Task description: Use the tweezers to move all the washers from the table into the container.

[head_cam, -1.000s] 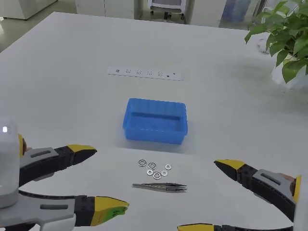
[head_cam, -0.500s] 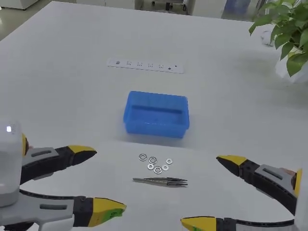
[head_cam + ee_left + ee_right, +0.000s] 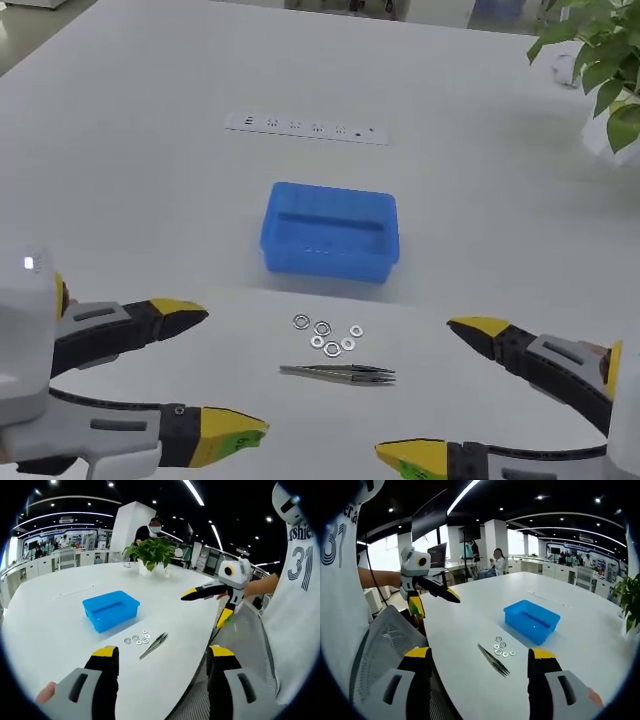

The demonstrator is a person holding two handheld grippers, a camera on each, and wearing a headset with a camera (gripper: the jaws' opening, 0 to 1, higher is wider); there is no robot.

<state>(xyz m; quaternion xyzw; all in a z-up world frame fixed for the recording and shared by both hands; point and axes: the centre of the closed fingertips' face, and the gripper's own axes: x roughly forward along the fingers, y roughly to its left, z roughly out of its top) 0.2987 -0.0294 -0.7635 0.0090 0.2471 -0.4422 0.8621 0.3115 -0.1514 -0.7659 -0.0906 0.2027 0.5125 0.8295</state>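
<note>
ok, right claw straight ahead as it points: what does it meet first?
Likely bare table beside the blue container, passing over the tweezers and washers; depth is unclear.

— What's on the tabletop (image 3: 130, 220)?
— A blue container (image 3: 325, 260) in the middle. Beyond it lies a white power strip (image 3: 307, 128), and a leafy plant (image 3: 600, 60) stands at the far right edge.
— And the washers (image 3: 328, 337)?
— They lie in a small cluster just in front of the container. The tweezers (image 3: 338, 372) lie flat just nearer, not touching them.
— The claws?
— The left claw (image 3: 222, 375) and the right claw (image 3: 430, 392) hover at either side of the tweezers, jaws spread wide, holding nothing.
</note>
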